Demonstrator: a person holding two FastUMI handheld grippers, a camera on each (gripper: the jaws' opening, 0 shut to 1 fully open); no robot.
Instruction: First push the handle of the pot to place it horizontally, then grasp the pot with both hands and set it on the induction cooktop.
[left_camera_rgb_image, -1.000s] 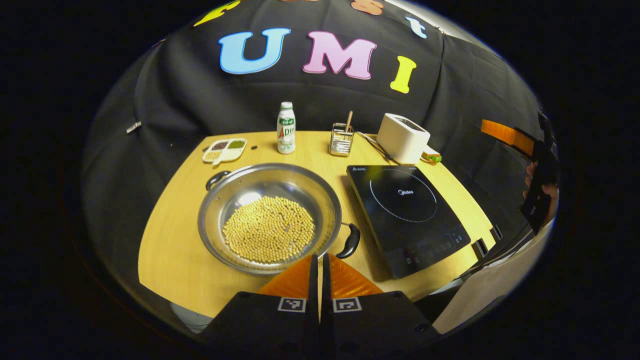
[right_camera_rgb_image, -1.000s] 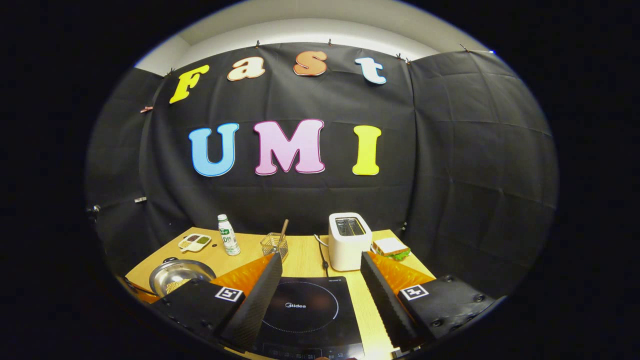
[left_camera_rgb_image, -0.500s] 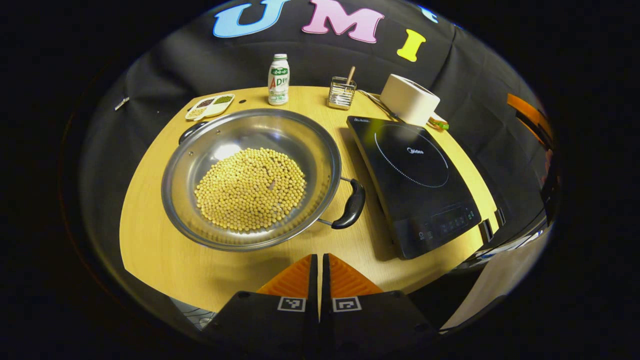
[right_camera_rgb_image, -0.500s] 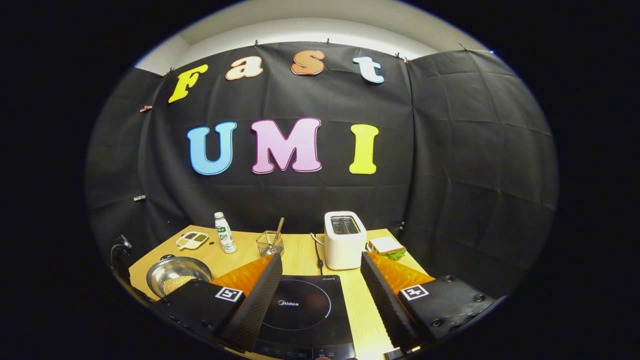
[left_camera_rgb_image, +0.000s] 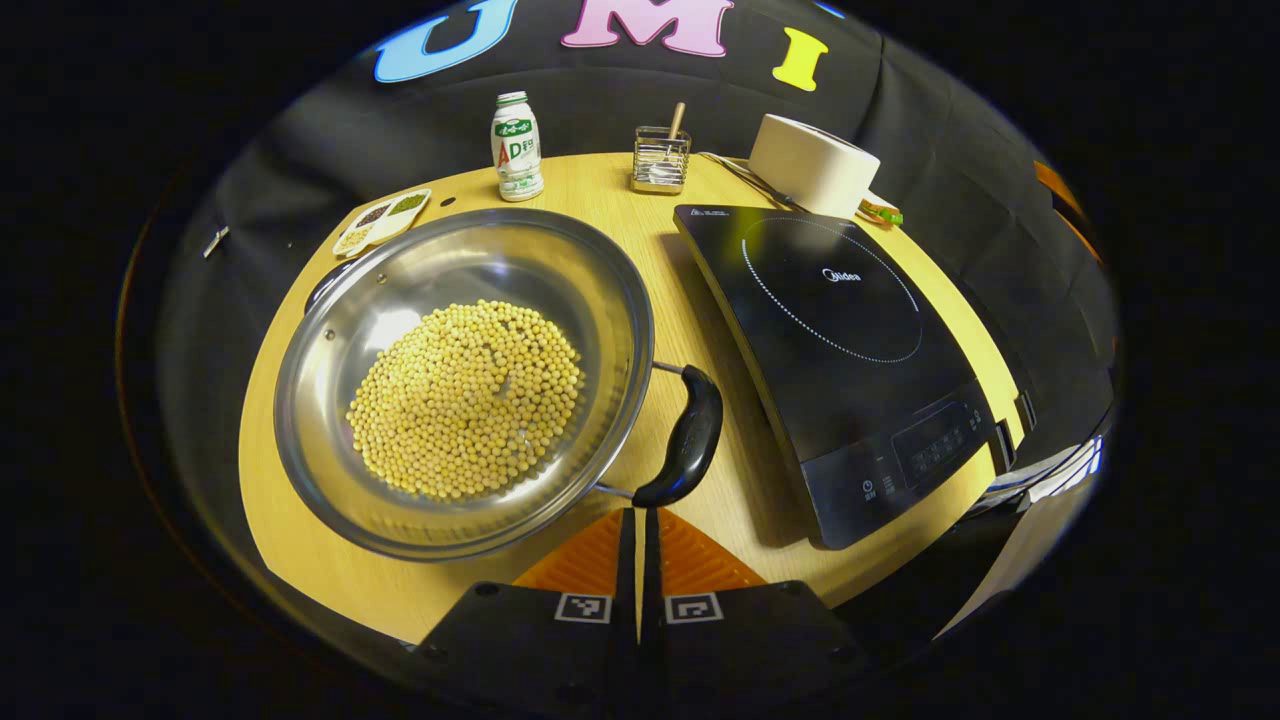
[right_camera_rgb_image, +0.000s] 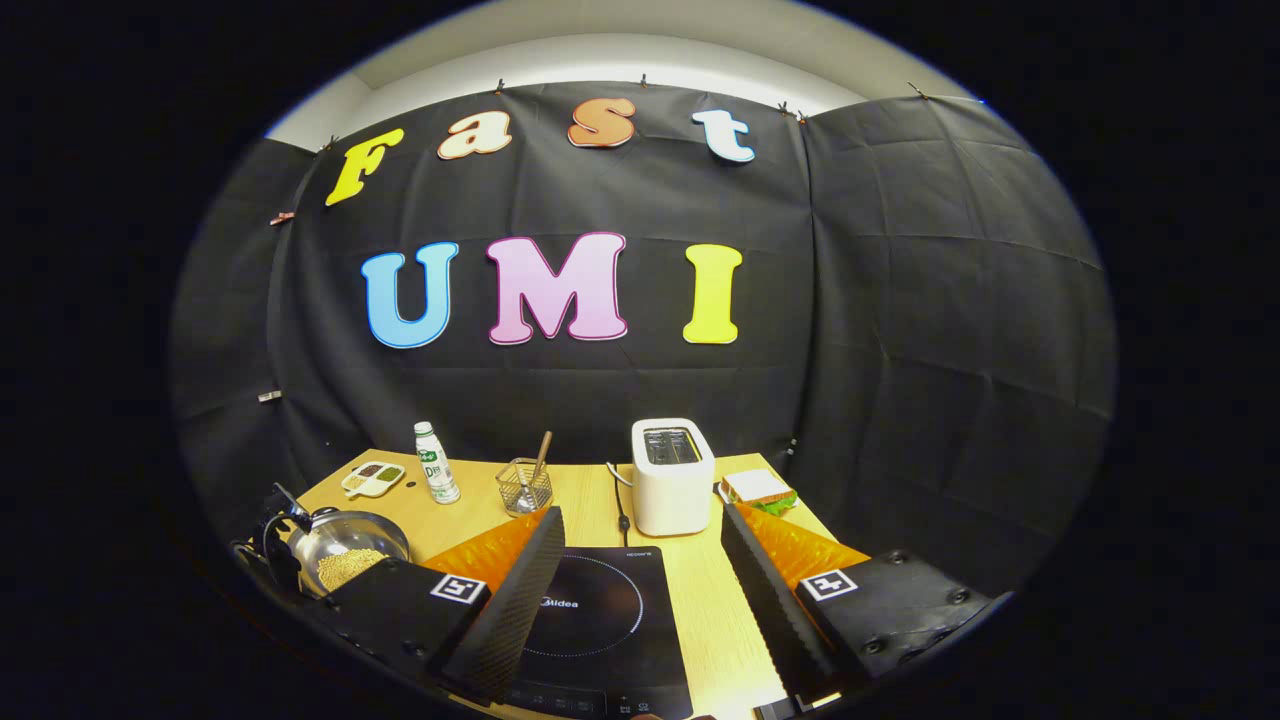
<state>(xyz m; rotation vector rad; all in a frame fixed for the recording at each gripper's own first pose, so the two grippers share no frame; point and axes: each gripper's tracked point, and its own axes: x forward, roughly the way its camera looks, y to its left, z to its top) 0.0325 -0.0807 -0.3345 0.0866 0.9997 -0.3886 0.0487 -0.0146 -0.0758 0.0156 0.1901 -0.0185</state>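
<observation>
In the left gripper view, your left gripper (left_camera_rgb_image: 638, 515) is clenched, fingers pressed flat together with nothing between them, tips just short of the near end of the pot's black handle (left_camera_rgb_image: 683, 437); whether they touch it, I cannot tell. The pot (left_camera_rgb_image: 455, 375) of beans sits on the counter (left_camera_rgb_image: 330, 560) just left of the induction cooktop (left_camera_rgb_image: 840, 340), and that handle points at an angle toward you. Use the closed tips as one blunt pusher: meet the handle low on its side and sweep slowly, so the pot turns in place and the beans don't slosh. Mind the cooktop's near edge beside the handle. In the right gripper view, your right gripper (right_camera_rgb_image: 640, 560) is released, jaws wide apart and holding nothing, hanging above the cooktop's front, with the pot off to the cooktop's left.
</observation>
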